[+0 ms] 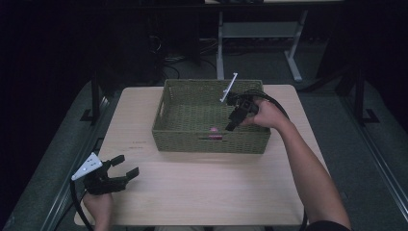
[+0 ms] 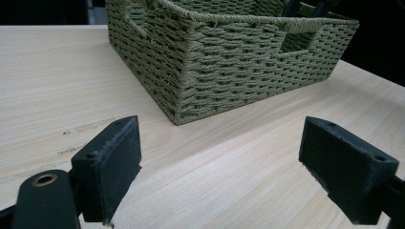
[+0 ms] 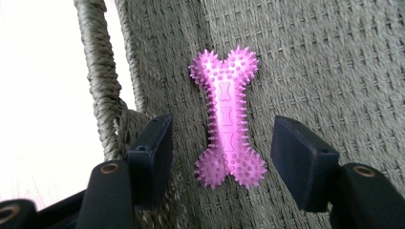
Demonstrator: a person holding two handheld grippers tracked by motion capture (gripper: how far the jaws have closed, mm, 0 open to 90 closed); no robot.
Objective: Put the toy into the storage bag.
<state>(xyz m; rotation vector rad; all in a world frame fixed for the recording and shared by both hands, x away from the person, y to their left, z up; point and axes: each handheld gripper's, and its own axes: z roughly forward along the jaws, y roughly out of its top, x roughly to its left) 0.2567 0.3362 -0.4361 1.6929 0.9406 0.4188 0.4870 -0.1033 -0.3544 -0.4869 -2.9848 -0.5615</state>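
Now, pale wood-grain worktop (image 1: 202, 187) in a dark room; right claw (image 3: 222, 143) gapes wide above the pink bone (image 3: 226, 119) in the basket (image 1: 163, 103), left claw (image 2: 219, 157) wide at lower left.

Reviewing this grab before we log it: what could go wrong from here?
1. The pink bone toy lies flat on the basket floor, close to the near wall; a jaw of the open right tool may catch the weave.
2. Its spiky, narrow middle could slip if the jaws close off-centre.
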